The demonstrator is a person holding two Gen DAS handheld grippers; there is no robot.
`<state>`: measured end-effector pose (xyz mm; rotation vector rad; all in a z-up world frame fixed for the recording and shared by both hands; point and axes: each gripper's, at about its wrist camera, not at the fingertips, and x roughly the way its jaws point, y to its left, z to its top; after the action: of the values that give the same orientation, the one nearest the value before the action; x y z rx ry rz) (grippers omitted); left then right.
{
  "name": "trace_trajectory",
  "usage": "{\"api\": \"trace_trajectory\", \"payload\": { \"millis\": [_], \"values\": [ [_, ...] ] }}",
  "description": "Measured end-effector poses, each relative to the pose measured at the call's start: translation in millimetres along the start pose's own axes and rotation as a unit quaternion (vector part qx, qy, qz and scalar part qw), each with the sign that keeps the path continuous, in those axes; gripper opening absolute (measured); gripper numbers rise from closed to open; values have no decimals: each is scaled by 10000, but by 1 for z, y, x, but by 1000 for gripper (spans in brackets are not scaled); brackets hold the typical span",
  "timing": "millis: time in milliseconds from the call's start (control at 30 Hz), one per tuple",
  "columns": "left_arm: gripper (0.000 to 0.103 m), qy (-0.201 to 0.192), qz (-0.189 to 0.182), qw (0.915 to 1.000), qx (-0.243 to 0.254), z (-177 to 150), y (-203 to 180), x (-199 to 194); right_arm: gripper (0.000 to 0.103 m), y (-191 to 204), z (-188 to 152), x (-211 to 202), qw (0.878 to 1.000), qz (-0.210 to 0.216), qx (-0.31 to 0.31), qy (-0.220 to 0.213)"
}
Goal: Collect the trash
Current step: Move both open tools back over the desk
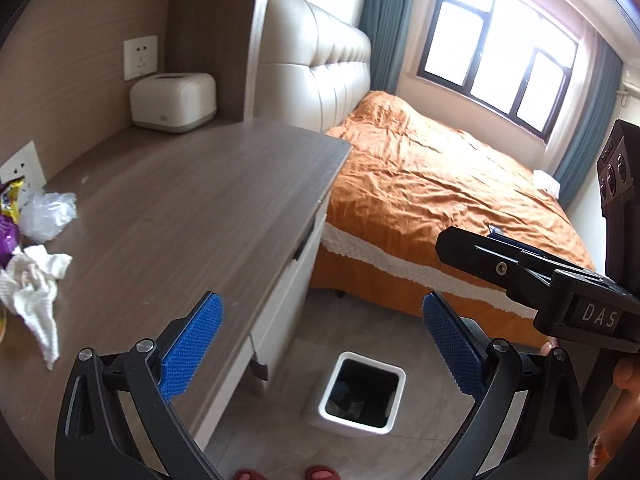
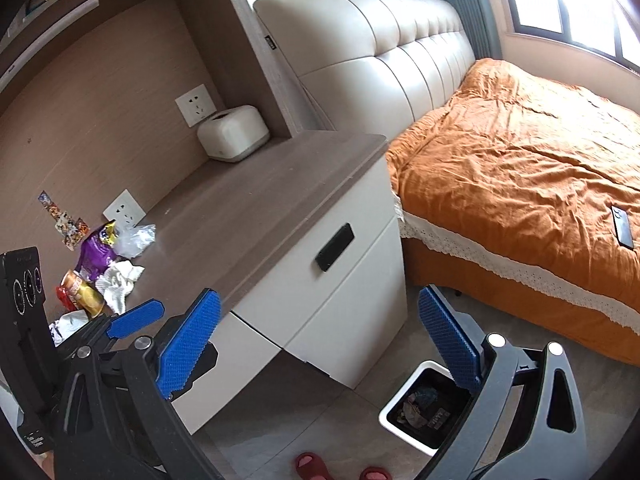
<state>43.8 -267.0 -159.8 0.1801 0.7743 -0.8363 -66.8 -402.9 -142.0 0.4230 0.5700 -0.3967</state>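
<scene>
Trash lies at the left end of the wooden desk (image 1: 192, 208): a crumpled white tissue (image 1: 34, 284), clear plastic wrap (image 1: 48, 216) and a purple snack bag (image 2: 96, 254), with a gold and red wrapper (image 2: 82, 290) in the right wrist view. A white square bin (image 1: 362, 392) with trash inside stands on the floor; it also shows in the right wrist view (image 2: 424, 408). My left gripper (image 1: 320, 344) is open and empty, above the desk edge and the bin. My right gripper (image 2: 320, 344) is open and empty, above the floor by the drawers.
A white tissue box (image 1: 174, 102) stands at the back of the desk. White drawers (image 2: 340, 280) sit under the desk. A bed with an orange cover (image 1: 440, 184) is to the right, with a phone (image 2: 622, 226) on it. Red slippers (image 2: 312, 466) are on the floor.
</scene>
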Motion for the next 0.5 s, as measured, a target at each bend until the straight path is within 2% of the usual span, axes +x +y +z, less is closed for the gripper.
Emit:
{"api": "trace_trajectory", "payload": {
  "millis": [267,400,500],
  "values": [
    [98,-284,626,9969,-381,12,51,-43,98,67,26,14,9963,701,-489,8],
    [98,-431,1014,9922,-576,13,81,-63,98,109,33,28,9907,1055,-853,99],
    [98,-522,1437,9854,-753,11,114,-78,98,138,35,40,9857,1216,-1158,169]
  ]
}}
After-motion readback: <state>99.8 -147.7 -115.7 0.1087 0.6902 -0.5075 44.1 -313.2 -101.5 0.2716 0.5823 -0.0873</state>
